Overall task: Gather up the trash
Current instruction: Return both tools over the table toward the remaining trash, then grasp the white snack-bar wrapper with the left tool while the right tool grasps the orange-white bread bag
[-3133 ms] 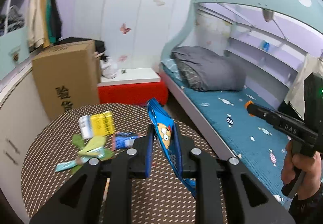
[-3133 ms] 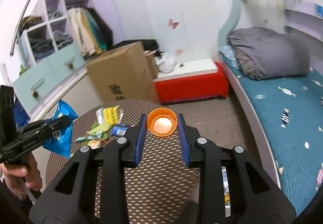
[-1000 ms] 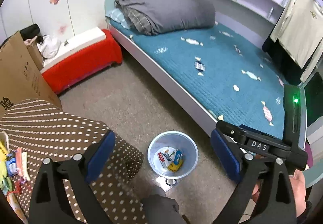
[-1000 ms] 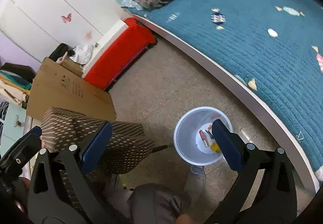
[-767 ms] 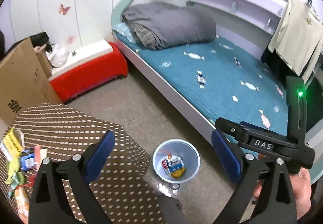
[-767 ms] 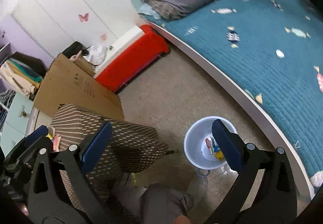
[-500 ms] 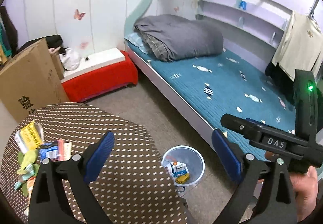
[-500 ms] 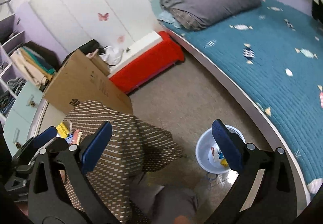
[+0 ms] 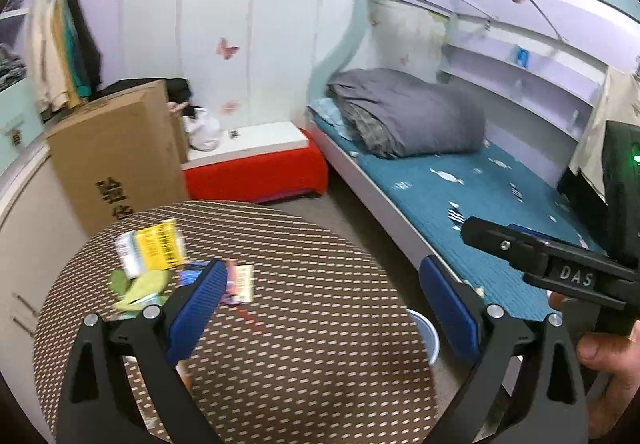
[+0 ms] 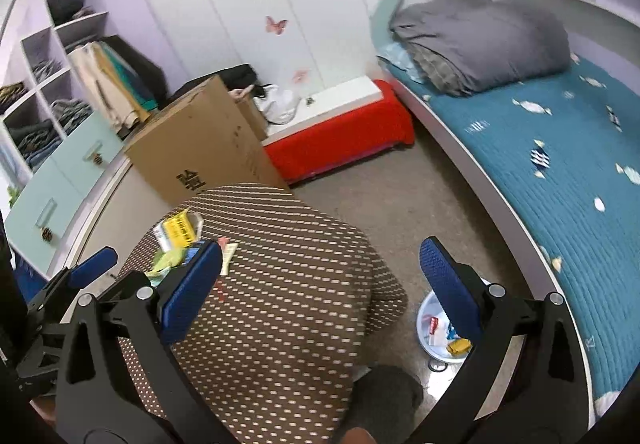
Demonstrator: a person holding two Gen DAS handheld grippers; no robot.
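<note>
Both the left hand-held gripper [image 9: 324, 304] and the right hand-held gripper [image 10: 320, 284] gape empty above the desk [image 9: 304, 356], whose far-left wrappers [image 9: 156, 256] look light, thin and crinkly, best pinched by a raised edge.

The right gripper [image 9: 568, 276] carries the white letters "DAS" on its black body, and the cardboard box [image 9: 116, 156] beyond the table's far edge bears two black printed Chinese characters, too blurred to make out for certain.
</note>
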